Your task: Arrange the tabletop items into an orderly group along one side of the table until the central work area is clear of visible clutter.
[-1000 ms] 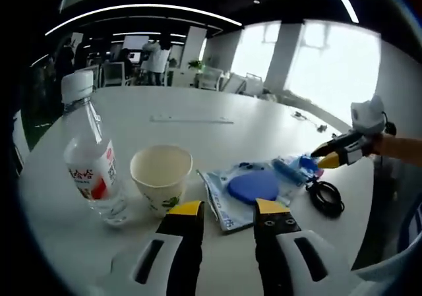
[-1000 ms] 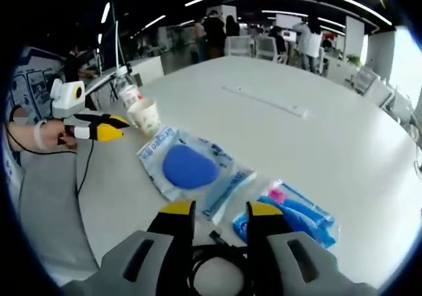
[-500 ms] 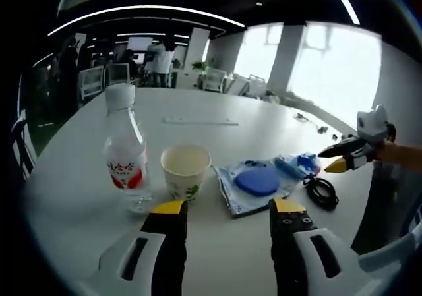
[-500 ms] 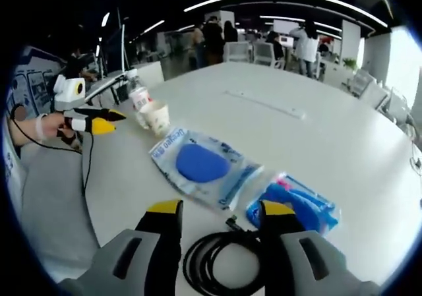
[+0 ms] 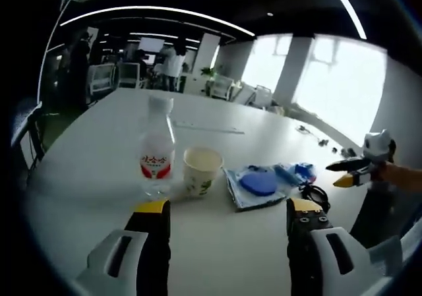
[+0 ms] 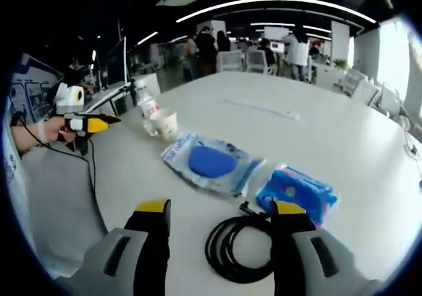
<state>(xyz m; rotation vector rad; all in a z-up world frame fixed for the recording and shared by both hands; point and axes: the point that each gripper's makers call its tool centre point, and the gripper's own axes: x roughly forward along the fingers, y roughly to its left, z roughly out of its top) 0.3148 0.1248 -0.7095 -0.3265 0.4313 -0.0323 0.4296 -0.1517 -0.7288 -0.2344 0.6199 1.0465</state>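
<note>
With its two yellow-tipped jaws spread wide apart and nothing between them, the left gripper [image 5: 227,210] hangs over the near edge of the white table [image 5: 92,171], clear of every item. Just beyond the jaws, in the left gripper view, a clear water bottle [image 5: 157,157] with a white cap and red label stands upright. A paper cup [image 5: 202,171] stands upright just beside the bottle. Next in the row lies a flat clear packet holding a blue oval pad [image 5: 256,183], and past it a smaller blue packet [image 5: 295,173]. A coiled black cable [image 5: 315,194] lies at the far end of the row, near the table edge.

The right gripper [image 6: 221,211] likewise has its jaws wide apart and holds nothing. In the right gripper view the black cable [image 6: 239,248] lies coiled on the table between and just ahead of the jaws, apart from both. The blue packet [image 6: 297,190] lies just beyond the right jaw, and the packet with the blue oval pad [image 6: 212,162] lies ahead, toward the left. Farther off stand the paper cup [image 6: 165,124] and the water bottle [image 6: 146,107], close together.

Each gripper also appears in the other's view, at the table edge. Office chairs [image 6: 232,60] and standing people [image 6: 298,45] occupy the background.
</note>
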